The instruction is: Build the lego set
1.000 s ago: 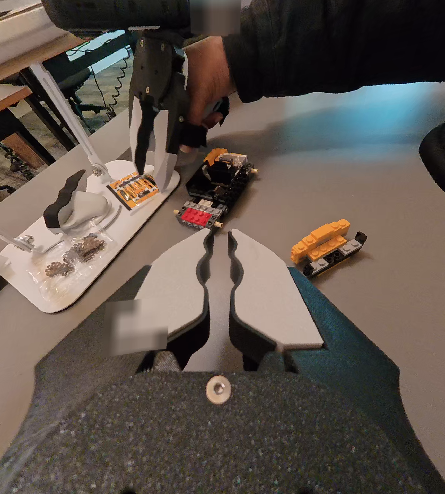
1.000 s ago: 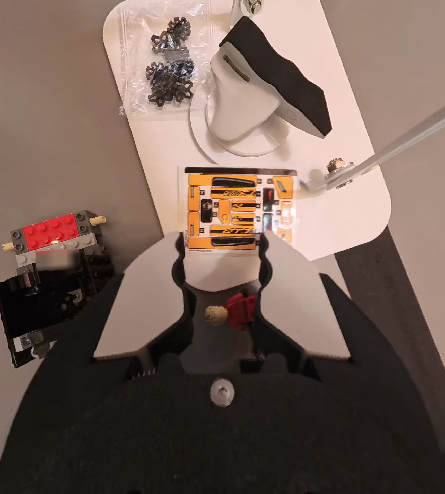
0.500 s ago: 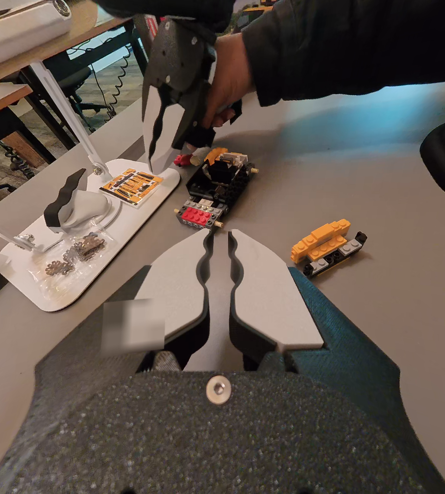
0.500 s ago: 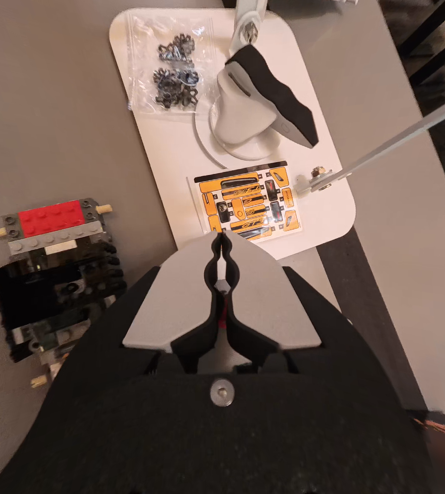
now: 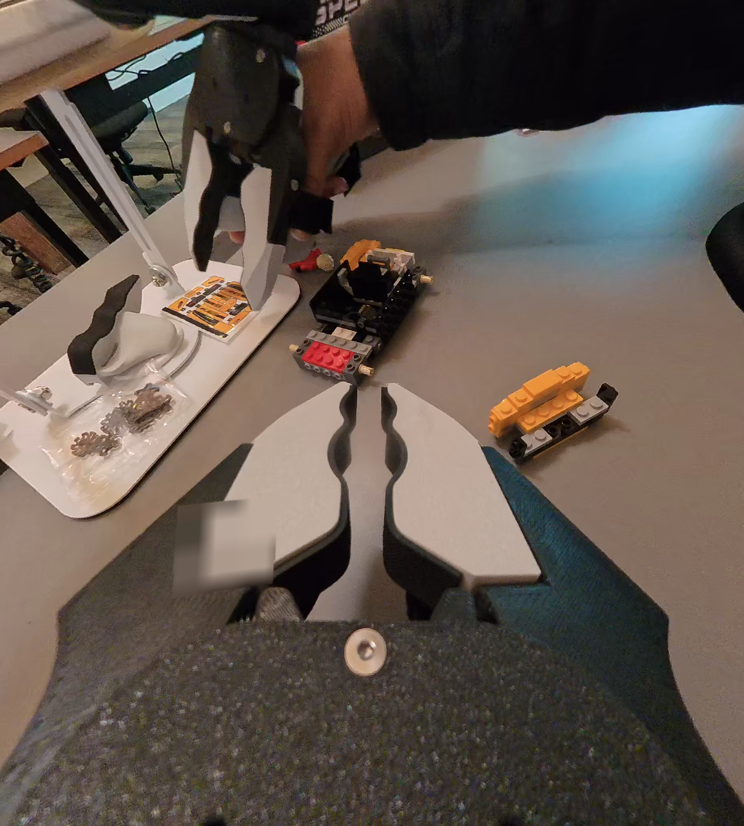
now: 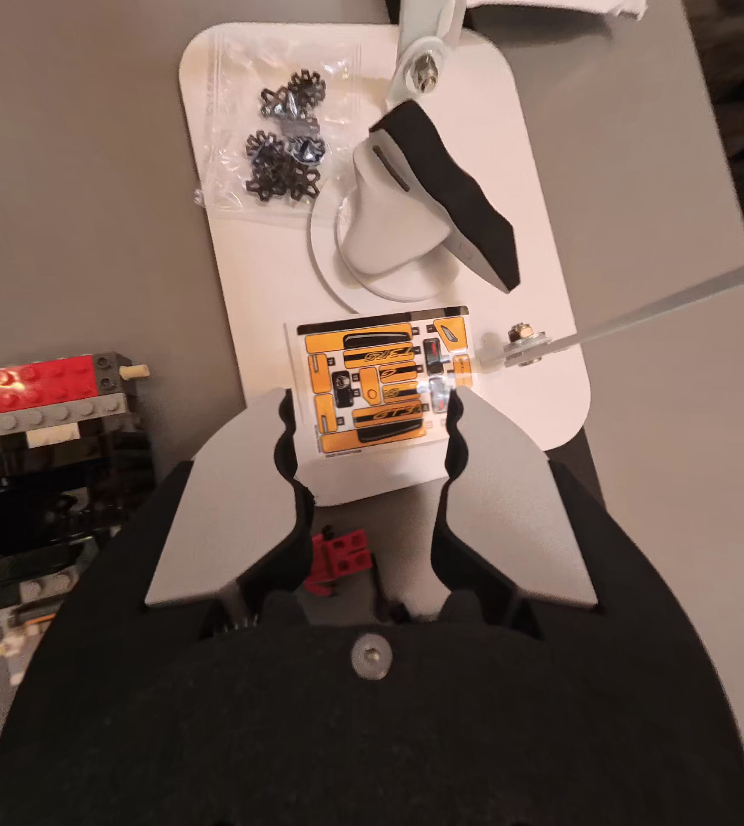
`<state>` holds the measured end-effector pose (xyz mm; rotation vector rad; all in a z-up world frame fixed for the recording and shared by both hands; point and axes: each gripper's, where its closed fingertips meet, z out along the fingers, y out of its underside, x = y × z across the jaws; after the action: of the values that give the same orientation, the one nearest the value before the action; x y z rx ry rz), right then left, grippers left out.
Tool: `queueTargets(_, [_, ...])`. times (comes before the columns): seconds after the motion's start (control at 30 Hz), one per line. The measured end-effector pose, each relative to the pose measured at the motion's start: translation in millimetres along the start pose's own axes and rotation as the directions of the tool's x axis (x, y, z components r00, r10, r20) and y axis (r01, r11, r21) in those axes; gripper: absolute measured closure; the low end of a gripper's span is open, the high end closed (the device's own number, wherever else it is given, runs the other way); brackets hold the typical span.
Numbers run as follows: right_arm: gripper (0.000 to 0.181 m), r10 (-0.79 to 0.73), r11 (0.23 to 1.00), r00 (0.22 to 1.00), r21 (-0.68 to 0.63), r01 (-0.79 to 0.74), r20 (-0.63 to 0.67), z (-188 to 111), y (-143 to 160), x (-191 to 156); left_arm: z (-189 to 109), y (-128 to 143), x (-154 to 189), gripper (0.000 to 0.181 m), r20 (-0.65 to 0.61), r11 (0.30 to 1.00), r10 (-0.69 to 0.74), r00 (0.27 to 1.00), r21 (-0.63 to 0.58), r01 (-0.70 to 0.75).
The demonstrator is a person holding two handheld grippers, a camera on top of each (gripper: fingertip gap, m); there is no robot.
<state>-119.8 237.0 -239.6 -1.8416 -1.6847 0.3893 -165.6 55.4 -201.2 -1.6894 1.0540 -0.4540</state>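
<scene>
Grey tabletop (image 5: 584, 277) holds everything. Right gripper (image 6: 367, 395), pinched together half a second ago, now gapes wide and empty above the sticker sheet (image 6: 383, 380). Left gripper (image 5: 367, 388) idles nearly closed, holding nothing, so the sheet is not yet picked up.

- Dim, warm indoor light; a bluish glow falls on the flat grey bench (image 5: 629, 187).
- Glare whitens the glossy orange sticker sheet (image 6: 383, 380).
- Wide-angle bending and slight motion blur at the edges.
</scene>
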Motion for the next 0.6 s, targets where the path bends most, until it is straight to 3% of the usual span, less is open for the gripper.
queueTargets(0.2, [0.119, -0.070, 0.997, 0.996, -0.041, 0.072, 0.048, 8, 3, 6, 1, 1, 2, 0.171, -0.022, 1.000, -0.013, 1.000, -0.001, 0.013])
queueTargets(0.6, [0.151, 0.024, 1.000, 0.992, -0.014, -0.023, 0.121, 12, -1, -14, 3, 4, 5, 0.170, -0.040, 1.000, -0.015, 0.999, -0.013, 0.014])
